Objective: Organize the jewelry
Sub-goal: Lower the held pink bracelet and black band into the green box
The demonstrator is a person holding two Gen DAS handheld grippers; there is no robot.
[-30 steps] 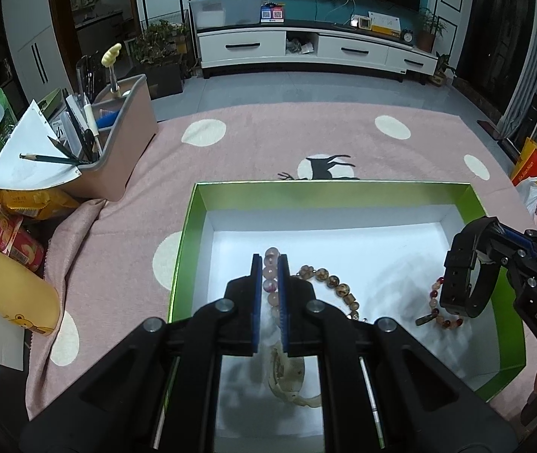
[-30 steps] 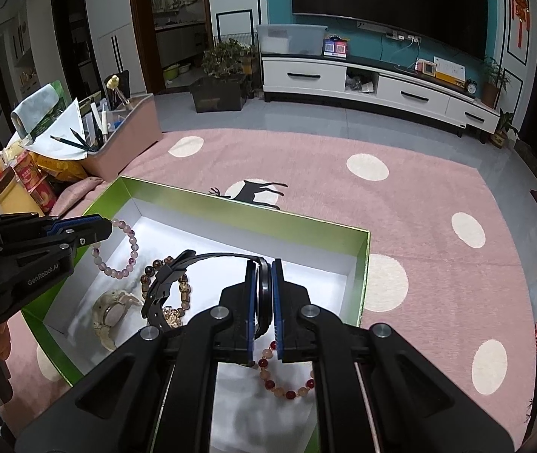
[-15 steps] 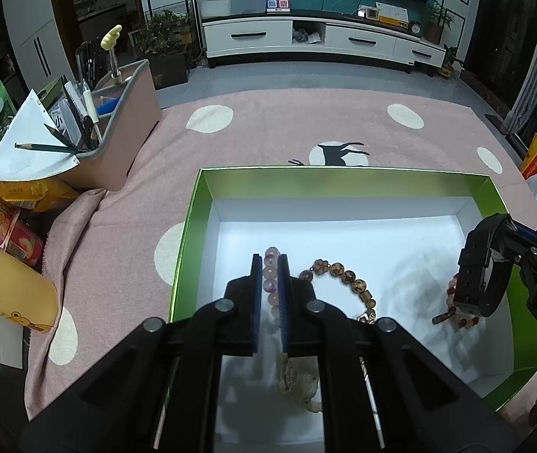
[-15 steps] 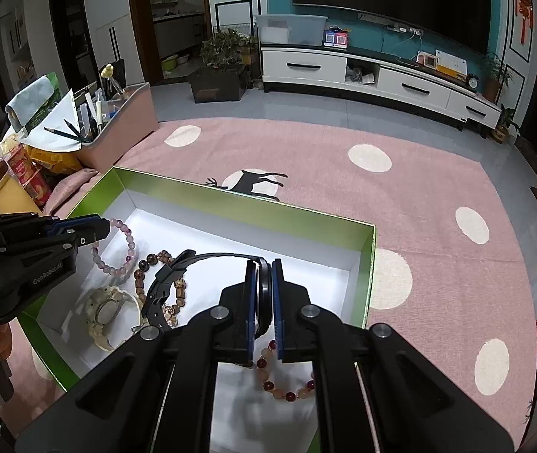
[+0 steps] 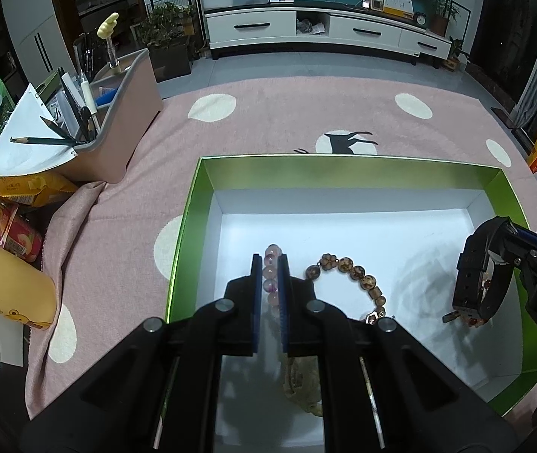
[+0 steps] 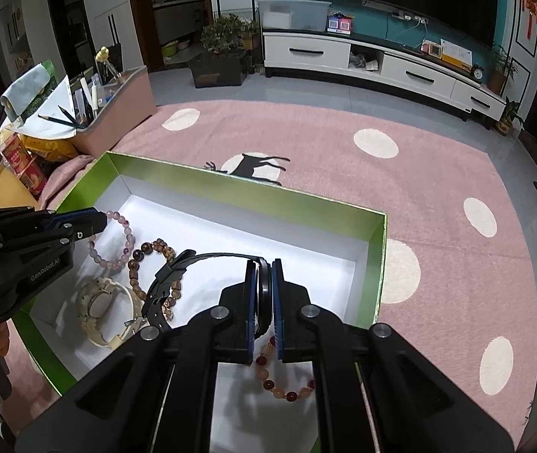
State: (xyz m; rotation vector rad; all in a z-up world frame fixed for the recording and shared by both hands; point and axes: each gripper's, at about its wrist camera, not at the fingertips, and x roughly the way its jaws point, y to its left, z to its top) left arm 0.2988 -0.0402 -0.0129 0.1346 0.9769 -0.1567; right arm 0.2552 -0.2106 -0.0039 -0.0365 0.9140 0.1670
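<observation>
Over the green box (image 5: pixel 189 226), the left hand-held gripper (image 5: pixel 269 279) clamps a pale purple bead bracelet (image 6: pixel 117 241). A brown bead bracelet (image 5: pixel 355 275) lies just right. Farther right, the right hand-held gripper (image 6: pixel 264 290) pinches a black watch (image 6: pixel 177 275) above a red bead bracelet (image 6: pixel 287 389).

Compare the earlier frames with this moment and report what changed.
Almost nothing. The left gripper stays shut on the pale purple bead bracelet, the right gripper on the black watch strap. Both still hang over the green-walled box; only the views shifted slightly. Nothing was taken or released.
</observation>
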